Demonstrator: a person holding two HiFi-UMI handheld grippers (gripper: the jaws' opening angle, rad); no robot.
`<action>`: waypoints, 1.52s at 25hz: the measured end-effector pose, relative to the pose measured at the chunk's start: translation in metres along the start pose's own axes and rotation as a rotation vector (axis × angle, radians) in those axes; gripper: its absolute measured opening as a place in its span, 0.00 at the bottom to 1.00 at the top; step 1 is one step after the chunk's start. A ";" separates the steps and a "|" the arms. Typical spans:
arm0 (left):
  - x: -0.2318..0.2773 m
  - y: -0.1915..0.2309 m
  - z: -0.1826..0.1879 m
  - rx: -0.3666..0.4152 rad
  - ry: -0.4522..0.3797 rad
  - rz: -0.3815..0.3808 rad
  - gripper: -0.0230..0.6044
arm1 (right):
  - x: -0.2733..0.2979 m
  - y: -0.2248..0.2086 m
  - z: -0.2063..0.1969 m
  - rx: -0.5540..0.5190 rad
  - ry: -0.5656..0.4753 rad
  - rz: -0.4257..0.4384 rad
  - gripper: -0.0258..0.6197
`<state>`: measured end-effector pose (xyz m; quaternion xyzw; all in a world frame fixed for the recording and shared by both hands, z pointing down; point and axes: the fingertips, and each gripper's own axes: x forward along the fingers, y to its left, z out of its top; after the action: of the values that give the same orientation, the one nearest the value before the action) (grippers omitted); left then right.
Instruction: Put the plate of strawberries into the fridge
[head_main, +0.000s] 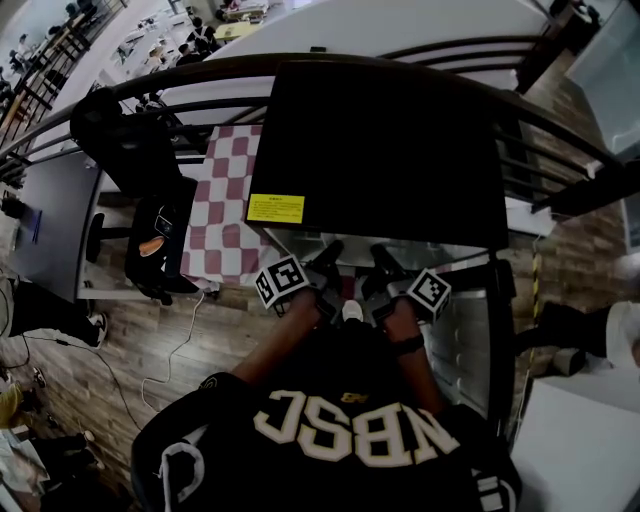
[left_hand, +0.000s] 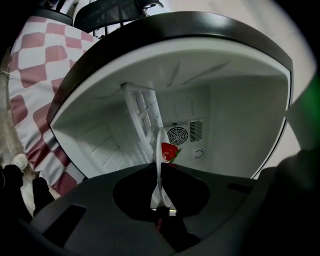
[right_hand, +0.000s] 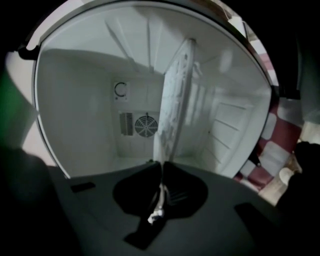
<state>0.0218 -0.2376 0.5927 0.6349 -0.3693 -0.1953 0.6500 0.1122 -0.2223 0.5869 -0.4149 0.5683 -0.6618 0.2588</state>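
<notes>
Left gripper view: my left tongs (left_hand: 159, 166) and right tongs (right_hand: 162, 165) pinch the plate (left_hand: 158, 142) at the fridge (left_hand: 235, 125) opening; next, lower it level.

Fisheye bending curves straight lines in all three views, and both gripper views go black at their corners. The fridge (left_hand: 235, 115) interior is white, bright and evenly lit. The strawberry (left_hand: 169, 151) shows sharp and vivid; the plate (right_hand: 175, 100) in the right gripper view looks hazy. In the head view the fridge's black top swallows detail, while the upper edge washes out pale.
</notes>
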 end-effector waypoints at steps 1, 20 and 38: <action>0.001 0.000 0.000 -0.005 0.000 -0.003 0.08 | 0.000 -0.001 0.001 0.006 -0.003 -0.002 0.09; 0.000 -0.002 0.001 -0.016 0.002 -0.006 0.09 | 0.004 0.005 0.005 -0.093 -0.004 -0.019 0.09; -0.020 -0.002 -0.004 -0.007 0.004 -0.041 0.23 | -0.010 0.011 -0.008 -0.152 -0.006 0.025 0.31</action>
<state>0.0119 -0.2202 0.5863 0.6402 -0.3544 -0.2087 0.6488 0.1094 -0.2120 0.5737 -0.4281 0.6211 -0.6123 0.2367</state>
